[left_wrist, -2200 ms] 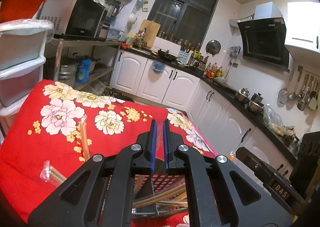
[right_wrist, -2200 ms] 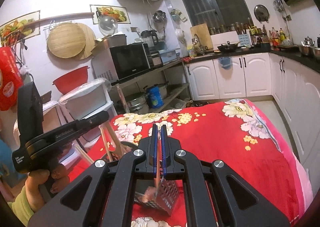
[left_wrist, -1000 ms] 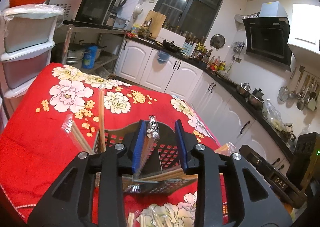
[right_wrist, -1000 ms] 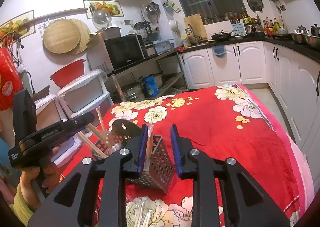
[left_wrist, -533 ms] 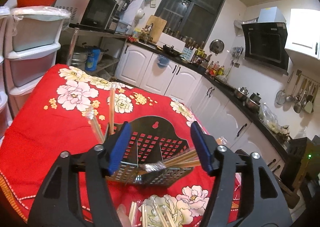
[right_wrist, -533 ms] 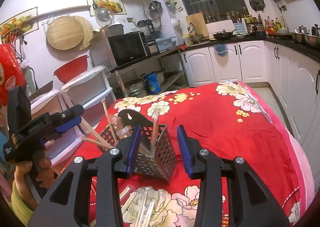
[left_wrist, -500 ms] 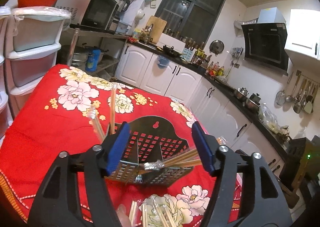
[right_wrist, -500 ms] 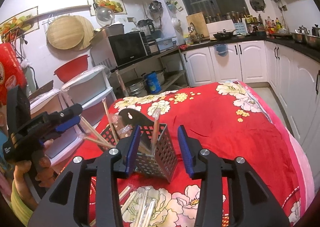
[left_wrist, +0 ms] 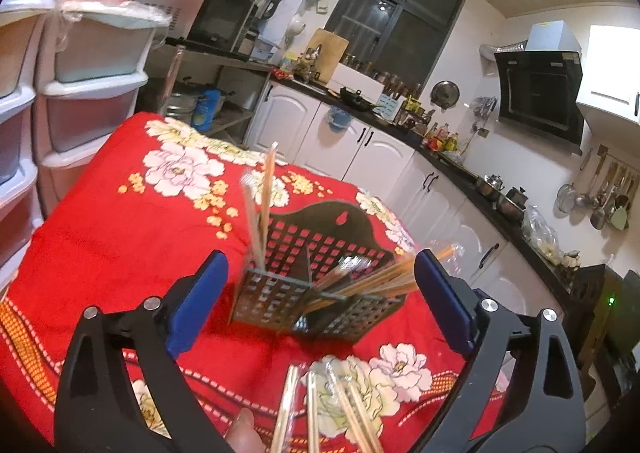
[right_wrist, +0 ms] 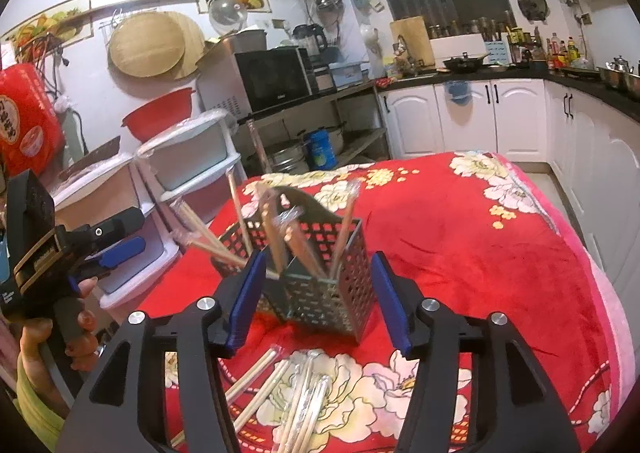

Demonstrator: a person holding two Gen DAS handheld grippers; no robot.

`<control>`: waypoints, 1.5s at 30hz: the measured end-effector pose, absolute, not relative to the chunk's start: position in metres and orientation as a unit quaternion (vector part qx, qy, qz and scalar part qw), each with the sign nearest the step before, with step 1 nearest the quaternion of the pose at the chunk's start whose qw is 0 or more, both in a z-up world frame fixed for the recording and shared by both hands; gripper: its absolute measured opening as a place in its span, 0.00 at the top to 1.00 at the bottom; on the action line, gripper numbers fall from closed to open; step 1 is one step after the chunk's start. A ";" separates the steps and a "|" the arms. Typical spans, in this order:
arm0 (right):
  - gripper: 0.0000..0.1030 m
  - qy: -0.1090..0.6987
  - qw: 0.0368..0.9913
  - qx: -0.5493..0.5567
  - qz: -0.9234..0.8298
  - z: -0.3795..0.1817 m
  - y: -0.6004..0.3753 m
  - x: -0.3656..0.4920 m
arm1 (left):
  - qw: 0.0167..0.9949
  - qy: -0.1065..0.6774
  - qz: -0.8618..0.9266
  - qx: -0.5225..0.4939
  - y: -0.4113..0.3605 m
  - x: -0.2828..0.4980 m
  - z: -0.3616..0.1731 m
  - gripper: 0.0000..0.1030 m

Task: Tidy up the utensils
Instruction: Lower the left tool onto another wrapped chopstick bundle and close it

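Observation:
A black perforated metal utensil holder [left_wrist: 316, 285] [right_wrist: 320, 285] stands on the red floral tablecloth [left_wrist: 132, 237]. Several chopsticks, some in clear wrappers, stick out of its compartments [left_wrist: 260, 205] [right_wrist: 344, 225]. More wrapped chopsticks [left_wrist: 320, 405] [right_wrist: 292, 385] lie loose on the cloth in front of it. My left gripper [left_wrist: 320, 301] is a short way before the holder, its jaws opening wide with nothing gripped. My right gripper [right_wrist: 319, 299] faces the holder from another side, its jaws opening too and gripping nothing. In the right wrist view a hand holds the left gripper [right_wrist: 124, 237] at the left.
White plastic drawer units [left_wrist: 92, 93] [right_wrist: 192, 157] stand beside the table on the left. A metal shelf with a microwave [right_wrist: 276, 81] is behind them. White kitchen cabinets [left_wrist: 360, 157] line the far wall and right side. The cloth drops off at the table's edge [right_wrist: 600, 293].
Both grippers have let go of the wrapped chopsticks, which now stand in the holder. Both have opened wider and drawn back, so the loose chopsticks in front have come into view.

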State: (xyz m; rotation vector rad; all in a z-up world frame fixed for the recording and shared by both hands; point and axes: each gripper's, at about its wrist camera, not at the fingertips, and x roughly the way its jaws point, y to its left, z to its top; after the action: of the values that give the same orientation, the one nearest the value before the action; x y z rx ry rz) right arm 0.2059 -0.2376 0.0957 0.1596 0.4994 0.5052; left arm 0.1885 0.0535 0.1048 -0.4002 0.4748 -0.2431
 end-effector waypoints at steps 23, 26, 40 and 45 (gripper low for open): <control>0.43 0.311 0.908 0.005 0.281 0.054 -0.201 0.192 | 0.926 0.301 -0.095 -0.206 0.078 0.170 0.043 0.12; 0.43 0.321 0.904 -0.002 0.284 0.048 -0.197 0.193 | 0.924 0.312 -0.096 -0.199 0.076 0.169 0.037 0.12; 0.69 0.365 0.879 -0.041 0.303 0.019 -0.175 0.196 | 0.909 0.374 -0.137 -0.127 0.047 0.167 0.004 0.50; 0.71 0.380 0.873 -0.046 0.303 0.008 -0.171 0.201 | 0.898 0.397 -0.153 -0.113 0.036 0.168 -0.009 0.64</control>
State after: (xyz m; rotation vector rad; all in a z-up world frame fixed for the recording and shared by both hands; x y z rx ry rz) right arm 0.2009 -0.1708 0.0077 -0.0952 0.7949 0.6331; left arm 0.1681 0.0360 -0.0089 -0.2336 0.8219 -0.3176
